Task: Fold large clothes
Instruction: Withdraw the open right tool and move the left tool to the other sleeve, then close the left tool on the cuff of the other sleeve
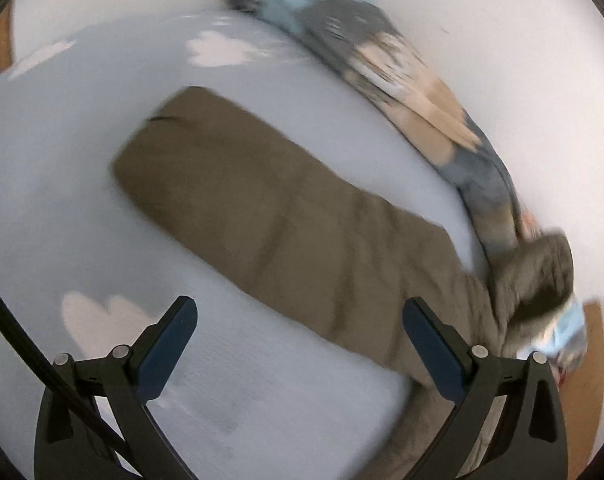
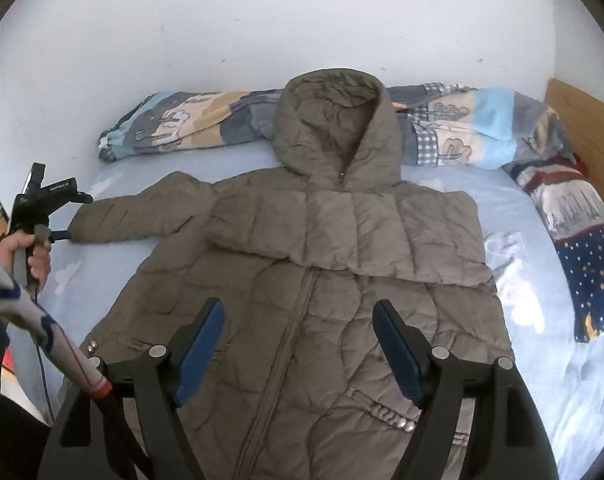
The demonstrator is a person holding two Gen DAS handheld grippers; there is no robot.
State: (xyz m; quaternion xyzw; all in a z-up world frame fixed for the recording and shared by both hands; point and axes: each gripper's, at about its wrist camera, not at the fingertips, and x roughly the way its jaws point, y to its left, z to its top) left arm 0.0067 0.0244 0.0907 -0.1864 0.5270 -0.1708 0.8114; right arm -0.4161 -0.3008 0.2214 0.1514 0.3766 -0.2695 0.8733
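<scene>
An olive-brown quilted hooded coat [image 2: 310, 272] lies front up on a light blue bed sheet [image 2: 550, 380], hood toward the wall. Its right sleeve is folded across the chest; its left sleeve [image 2: 142, 216] stretches out to the left. My right gripper [image 2: 298, 344] is open and empty above the coat's lower front. My left gripper [image 1: 298, 344] is open and empty, hovering over the sheet beside the outstretched sleeve [image 1: 262, 208]. In the right wrist view the left gripper [image 2: 56, 234] sits at the sleeve cuff, its opening too small to judge there.
A rolled patterned blanket [image 2: 454, 128] lies along the white wall behind the hood. A navy star-print cloth [image 2: 582, 256] lies at the right. A wooden bed board [image 2: 582, 120] stands at the far right. A cable hangs at the left.
</scene>
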